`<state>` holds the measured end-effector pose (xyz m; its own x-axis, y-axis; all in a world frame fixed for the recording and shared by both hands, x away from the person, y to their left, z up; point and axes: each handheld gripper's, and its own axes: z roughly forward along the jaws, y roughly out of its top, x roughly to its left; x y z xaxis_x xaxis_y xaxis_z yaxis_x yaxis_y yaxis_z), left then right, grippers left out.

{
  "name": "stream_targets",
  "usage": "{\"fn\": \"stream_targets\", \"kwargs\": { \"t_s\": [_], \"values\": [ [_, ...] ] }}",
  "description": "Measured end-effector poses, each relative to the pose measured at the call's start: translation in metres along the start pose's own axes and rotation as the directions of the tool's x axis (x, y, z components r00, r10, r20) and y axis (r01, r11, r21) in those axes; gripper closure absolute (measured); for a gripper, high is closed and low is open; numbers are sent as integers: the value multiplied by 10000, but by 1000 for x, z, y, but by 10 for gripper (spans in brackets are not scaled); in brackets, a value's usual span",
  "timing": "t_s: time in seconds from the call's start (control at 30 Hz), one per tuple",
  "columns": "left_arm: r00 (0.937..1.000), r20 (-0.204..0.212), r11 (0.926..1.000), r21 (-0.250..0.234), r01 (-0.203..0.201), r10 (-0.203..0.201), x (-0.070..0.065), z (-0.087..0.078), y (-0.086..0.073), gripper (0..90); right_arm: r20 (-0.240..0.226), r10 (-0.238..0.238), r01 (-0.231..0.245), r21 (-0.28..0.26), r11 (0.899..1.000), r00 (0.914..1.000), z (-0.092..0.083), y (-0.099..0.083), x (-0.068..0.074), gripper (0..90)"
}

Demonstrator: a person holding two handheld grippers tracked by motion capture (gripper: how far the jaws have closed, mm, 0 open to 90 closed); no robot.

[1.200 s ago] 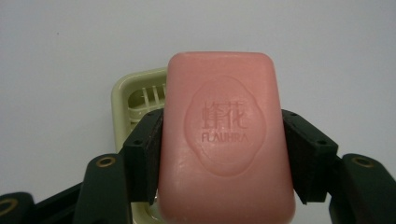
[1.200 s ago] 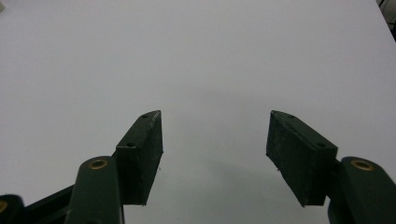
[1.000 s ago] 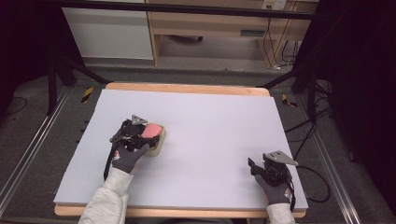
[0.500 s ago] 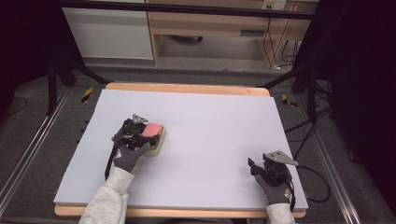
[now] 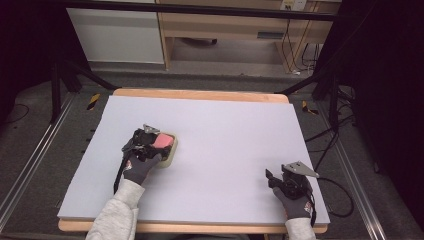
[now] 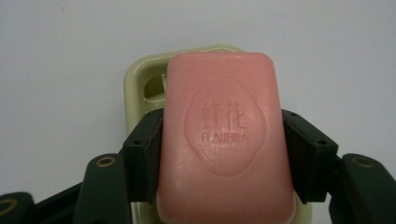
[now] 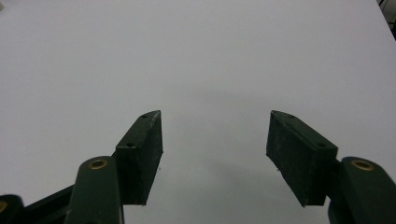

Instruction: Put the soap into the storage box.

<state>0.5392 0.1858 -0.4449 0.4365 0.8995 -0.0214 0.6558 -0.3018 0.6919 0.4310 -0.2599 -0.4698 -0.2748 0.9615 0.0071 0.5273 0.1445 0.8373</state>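
Soap bar (image 6: 226, 140) clamped by left gripper (image 6: 223, 154) over soap dish (image 6: 140, 81)

soap bar (image 6: 226, 140): pink, rounded rectangle, stamped oval emblem with characters and lettering on its top face; lies flat, long axis pointing away in the left gripper view, its two long sides pressed by black pads.
soap dish (image 6: 140, 81): pale yellow-green, rounded rim, directly under the bar, jutting out at its far-left corner; sits on the left half of the white table top.
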Motion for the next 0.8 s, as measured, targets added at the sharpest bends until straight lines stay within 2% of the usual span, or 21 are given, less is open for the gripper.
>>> {"fn": "stream_targets", "kwargs": {
  "t_s": [0.47,0.8],
  "values": [
    [10000,-82,9998,208,-28,30,2,6,-3,372,1,2,-2,4,10000,10000,0,0,0,359],
    [9998,123,9996,217,154,-156,4,6,-4,370,-19,7,-7,10,10000,10000,0,0,0,351]
  ]
}}
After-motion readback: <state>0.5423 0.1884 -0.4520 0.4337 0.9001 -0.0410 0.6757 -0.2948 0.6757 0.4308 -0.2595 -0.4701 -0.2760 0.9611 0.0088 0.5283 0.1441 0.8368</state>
